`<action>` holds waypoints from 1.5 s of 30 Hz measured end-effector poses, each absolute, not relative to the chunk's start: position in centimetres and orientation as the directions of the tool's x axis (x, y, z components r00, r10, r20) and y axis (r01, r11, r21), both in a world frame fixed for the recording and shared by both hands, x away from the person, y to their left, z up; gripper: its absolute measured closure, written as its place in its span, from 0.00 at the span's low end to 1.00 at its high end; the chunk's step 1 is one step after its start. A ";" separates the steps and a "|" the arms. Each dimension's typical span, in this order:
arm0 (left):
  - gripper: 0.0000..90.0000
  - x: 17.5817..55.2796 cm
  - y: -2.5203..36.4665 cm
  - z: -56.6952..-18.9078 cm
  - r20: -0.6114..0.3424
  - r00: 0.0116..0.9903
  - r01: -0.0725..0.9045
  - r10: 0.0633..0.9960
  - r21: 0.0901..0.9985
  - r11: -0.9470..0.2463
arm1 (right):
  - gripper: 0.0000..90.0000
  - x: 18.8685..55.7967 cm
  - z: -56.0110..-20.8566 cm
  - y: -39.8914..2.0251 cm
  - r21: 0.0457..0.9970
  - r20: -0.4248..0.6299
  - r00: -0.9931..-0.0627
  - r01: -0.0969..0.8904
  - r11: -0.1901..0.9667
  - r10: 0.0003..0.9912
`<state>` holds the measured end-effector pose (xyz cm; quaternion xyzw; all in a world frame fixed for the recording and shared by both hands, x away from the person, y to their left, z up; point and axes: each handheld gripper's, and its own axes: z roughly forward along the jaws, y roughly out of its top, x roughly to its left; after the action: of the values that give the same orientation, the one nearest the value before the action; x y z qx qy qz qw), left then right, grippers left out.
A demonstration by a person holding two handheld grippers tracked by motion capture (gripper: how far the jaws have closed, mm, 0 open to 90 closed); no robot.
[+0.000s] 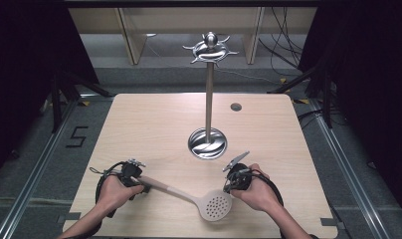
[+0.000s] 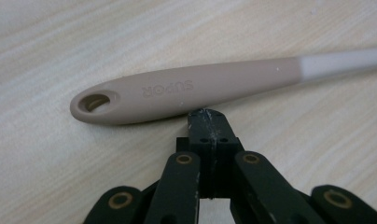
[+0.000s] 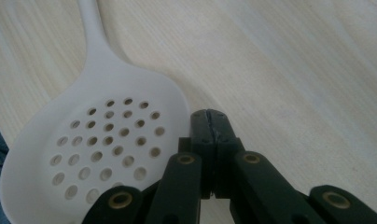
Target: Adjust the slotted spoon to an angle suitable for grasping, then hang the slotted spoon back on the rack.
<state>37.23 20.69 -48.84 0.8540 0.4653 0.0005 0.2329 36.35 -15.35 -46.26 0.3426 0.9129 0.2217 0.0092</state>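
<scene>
Two hand-held grippers, left and right, rest clenched and empty beside the slotted spoon on the bench. Likely next step: the left opens, straddles the handle squarely, then closes.

Table: pale wood grain, matt. Skimmer: smooth matt plastic, white perforated head, taupe handle with embossed lettering. Stand: polished shiny metal. Gripper jaws: black matt plastic, scuffed tips, brass-coloured rivets.
</scene>
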 end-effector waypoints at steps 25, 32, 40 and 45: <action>0.37 36.8 22.0 -47.7 -0.279 0.444 0.800 0.851 0.551 -0.237 | 0.67 36.1 -45.2 -18.5 0.558 0.162 -0.669 0.668 0.492 0.725; 0.26 37.1 21.4 -47.6 -0.315 0.371 0.832 0.874 0.531 -0.162 | 0.64 36.2 -45.6 -20.7 0.588 0.152 -0.625 0.680 0.439 0.766; 0.22 37.7 21.1 -47.5 -0.293 0.302 0.863 0.907 0.488 -0.130 | 0.63 36.1 -45.6 -21.3 0.586 0.168 -0.605 0.696 0.415 0.778; 0.21 38.0 20.5 -47.3 -0.309 0.265 0.881 0.913 0.463 -0.099 | 0.62 36.3 -45.5 -21.3 0.588 0.173 -0.606 0.696 0.412 0.776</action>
<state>38.03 20.49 -47.27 0.7407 0.6055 0.0283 0.2896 36.29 -21.25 -45.54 0.4393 0.8380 0.3175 0.0634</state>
